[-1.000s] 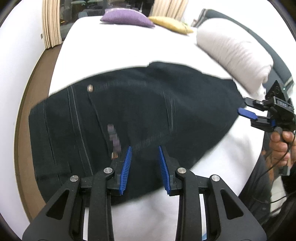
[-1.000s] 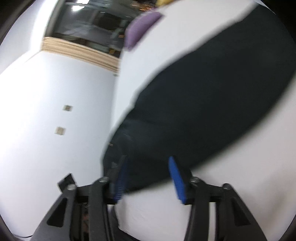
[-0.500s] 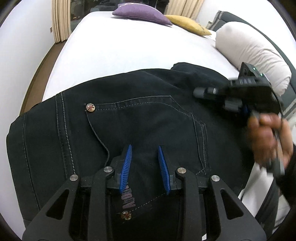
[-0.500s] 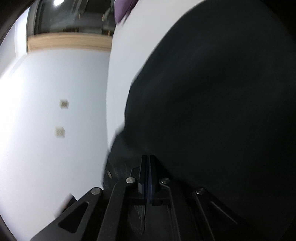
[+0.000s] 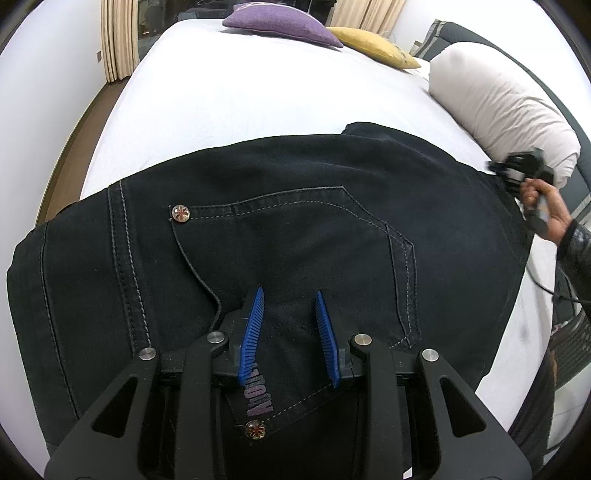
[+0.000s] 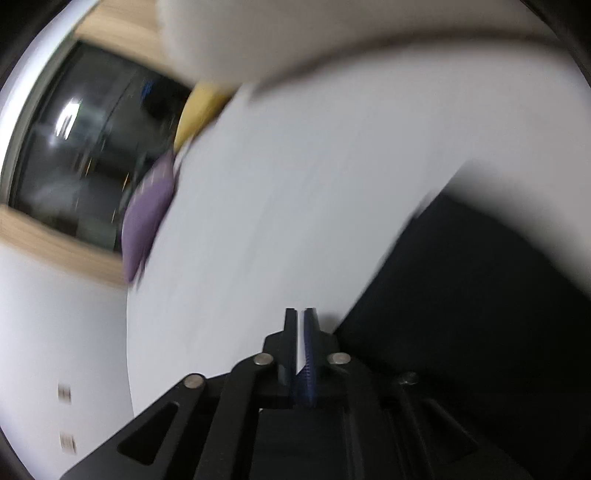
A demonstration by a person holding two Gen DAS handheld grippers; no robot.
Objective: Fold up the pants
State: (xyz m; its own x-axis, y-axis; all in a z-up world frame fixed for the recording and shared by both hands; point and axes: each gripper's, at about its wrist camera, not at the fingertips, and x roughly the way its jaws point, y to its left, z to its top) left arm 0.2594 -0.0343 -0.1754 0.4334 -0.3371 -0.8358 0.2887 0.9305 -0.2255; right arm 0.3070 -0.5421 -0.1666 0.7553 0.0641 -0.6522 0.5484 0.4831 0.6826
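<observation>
The pants (image 5: 280, 236) are lying on the bed (image 5: 258, 85), dark denim with a back pocket facing up and a rivet near each pocket corner. They look doubled over at least once already, since it's a fairly compact slab and I can see a second layer peeking out at the far edge. So I'd say I'm partway through the fold. What's left is probably one more fold across and some squaring up of the edges.

My left gripper (image 5: 288, 332) sits low over the pocket, fingers a little apart, with a bit of denim between them, though I can't tell if they're actually pinching it.

My right gripper (image 6: 300, 350) is off by the right-hand edge, fingers nearly together with just a sliver of gap and nothing in it. They've just eased open a touch.

Beyond that there's a purple cushion (image 5: 280, 22), a yellow cushion (image 5: 373, 40), and a white pillow (image 5: 506, 107).
</observation>
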